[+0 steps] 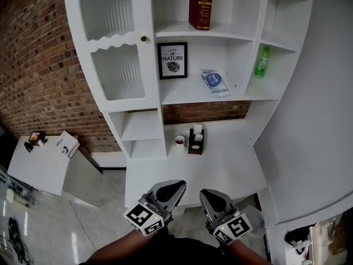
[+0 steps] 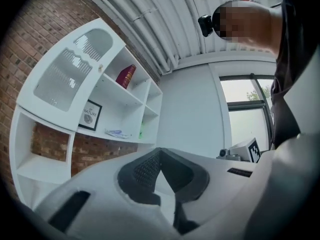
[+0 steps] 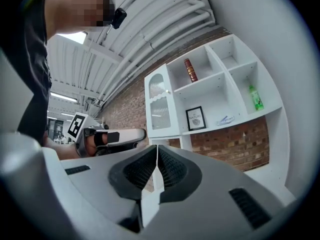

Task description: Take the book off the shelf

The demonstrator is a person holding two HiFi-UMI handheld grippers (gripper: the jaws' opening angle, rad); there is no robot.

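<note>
Red book (image 1: 201,4), just one; left gripper (image 1: 177,187), right gripper (image 1: 206,194), both closed.

bright, even light | fisheye edges dark | near parts blurred

A black-framed leaf print (image 1: 172,61) stood upright, with a flat blue-and-white packet (image 1: 214,81) lying near its right and a green plastic bottle (image 1: 262,62) farther right. On the white desktop (image 1: 231,164), a small white cup (image 1: 180,142) sat just beside a black box-shaped holder (image 1: 196,141).
</note>
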